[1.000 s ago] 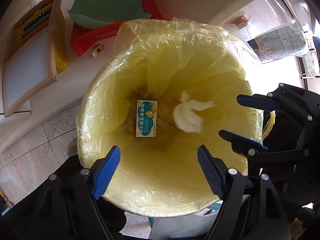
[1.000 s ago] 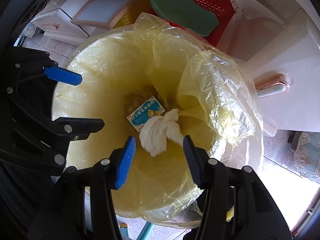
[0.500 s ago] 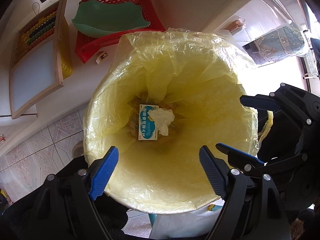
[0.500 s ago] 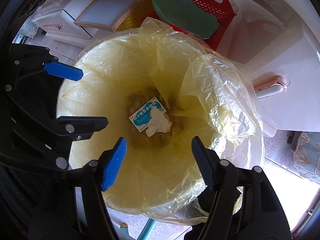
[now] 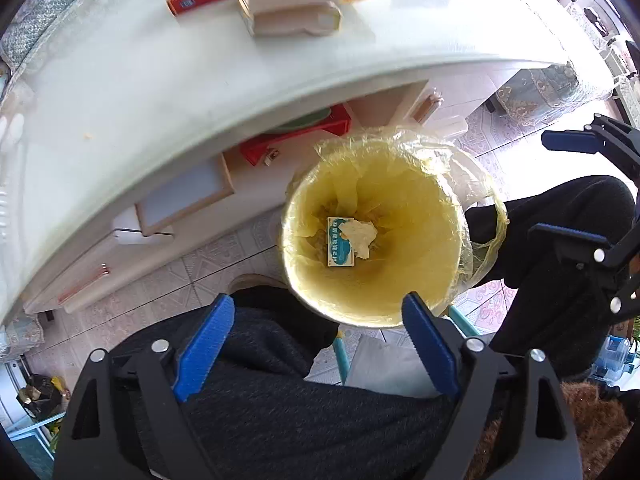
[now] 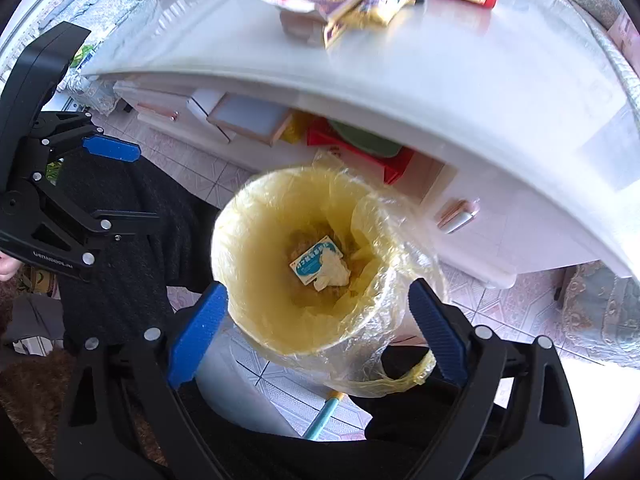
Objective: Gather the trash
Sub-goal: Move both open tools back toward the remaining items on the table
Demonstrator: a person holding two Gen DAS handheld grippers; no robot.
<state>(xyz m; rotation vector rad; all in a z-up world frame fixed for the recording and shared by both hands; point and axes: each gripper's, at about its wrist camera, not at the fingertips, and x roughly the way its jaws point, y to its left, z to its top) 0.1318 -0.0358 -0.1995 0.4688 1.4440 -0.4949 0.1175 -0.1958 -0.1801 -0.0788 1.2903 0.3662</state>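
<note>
While both tools (image 5: 316, 344) (image 6: 320, 328) gape empty, the tissue (image 5: 360, 234) lies below in the bin (image 5: 420, 308).

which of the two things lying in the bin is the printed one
The flat teal-and-white carton, a rectangular box with printed characters. The other piece, a crumpled white tissue, is plain and shapeless, and lies partly over the carton's edge.

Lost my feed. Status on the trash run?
Left gripper and right gripper open, empty, above the bin. Tissue inside, on a blue box. Wrappers wait on the table. Nothing blocking.
</note>
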